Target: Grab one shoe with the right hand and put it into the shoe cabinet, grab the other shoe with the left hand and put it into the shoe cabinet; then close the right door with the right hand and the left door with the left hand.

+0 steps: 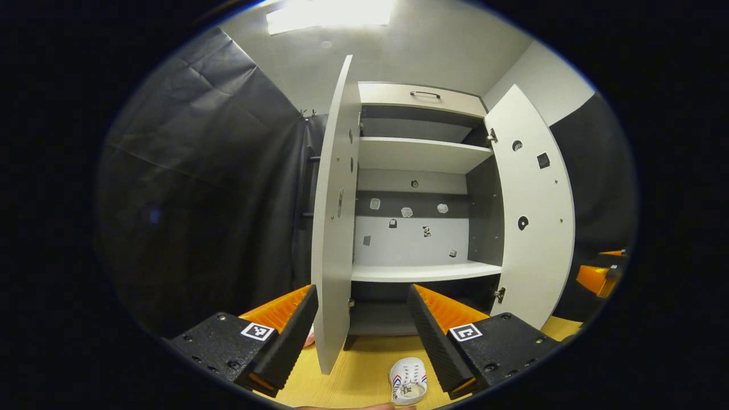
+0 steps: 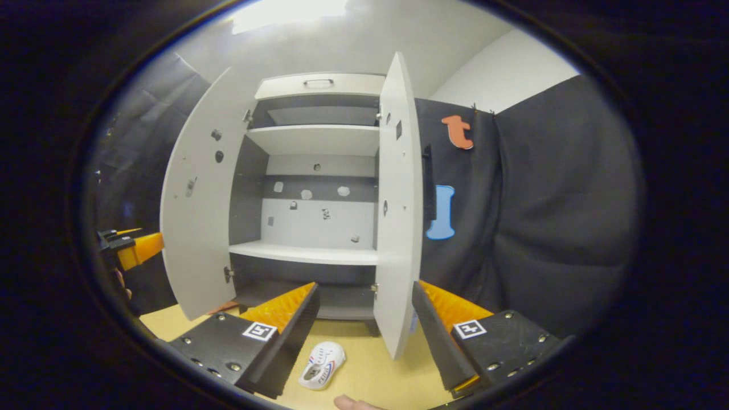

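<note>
A small white shoe (image 1: 408, 380) with striped sides lies on the wooden floor (image 1: 364, 364) in front of the shoe cabinet (image 1: 421, 171), below my open left gripper (image 1: 362, 289). Both cabinet doors stand open: the left door (image 1: 332, 228) edge-on, the right door (image 1: 535, 216) swung wide. In the right gripper view the same shoe (image 2: 322, 357) lies between the fingers of my open right gripper (image 2: 364, 290), which holds nothing. A pinkish sliver (image 1: 309, 340) pokes out low behind the left door; I cannot tell what it is. The shelves (image 2: 304, 253) are bare.
The right gripper (image 1: 598, 276) appears at the far right edge of the left gripper view, and the left gripper (image 2: 128, 247) with a hand at the left edge of the right gripper view. Black cloth walls (image 1: 216, 199) flank the cabinet. A fingertip (image 2: 353, 403) shows at the bottom.
</note>
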`<state>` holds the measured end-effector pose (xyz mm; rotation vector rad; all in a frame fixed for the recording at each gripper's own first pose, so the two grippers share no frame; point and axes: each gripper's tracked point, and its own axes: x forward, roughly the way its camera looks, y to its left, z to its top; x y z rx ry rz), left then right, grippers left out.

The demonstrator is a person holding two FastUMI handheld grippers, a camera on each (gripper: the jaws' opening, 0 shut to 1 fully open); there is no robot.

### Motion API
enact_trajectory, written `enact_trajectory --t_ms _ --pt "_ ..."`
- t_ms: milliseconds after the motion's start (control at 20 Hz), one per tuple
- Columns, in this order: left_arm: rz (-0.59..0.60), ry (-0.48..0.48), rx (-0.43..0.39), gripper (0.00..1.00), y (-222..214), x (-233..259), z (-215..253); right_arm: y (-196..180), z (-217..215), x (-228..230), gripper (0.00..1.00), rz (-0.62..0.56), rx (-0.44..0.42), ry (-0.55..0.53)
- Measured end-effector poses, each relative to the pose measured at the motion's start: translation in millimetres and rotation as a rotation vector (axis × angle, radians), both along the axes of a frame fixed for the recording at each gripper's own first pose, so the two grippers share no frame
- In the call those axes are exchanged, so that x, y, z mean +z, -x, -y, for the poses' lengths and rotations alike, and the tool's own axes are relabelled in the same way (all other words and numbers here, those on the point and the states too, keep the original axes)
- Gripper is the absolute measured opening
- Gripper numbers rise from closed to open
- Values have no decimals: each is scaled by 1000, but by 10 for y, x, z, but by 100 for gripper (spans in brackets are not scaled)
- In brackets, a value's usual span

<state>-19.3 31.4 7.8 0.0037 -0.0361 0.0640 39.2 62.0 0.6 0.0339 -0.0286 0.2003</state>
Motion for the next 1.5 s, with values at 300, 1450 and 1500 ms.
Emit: enact_trajectory --t_ms 300,1450,1500 --pt "-16 8 -4 96 -7 -106 36 -315 -550 -917 97 -187 111 61" --pt "-69 27 -47 96 -135 -536 36 -564 -1630 -3497 76 -654 89 55" --pt "-67 28 -49 96 -139 -539 35 -587 -1632 -3526 77 -659 82 40"
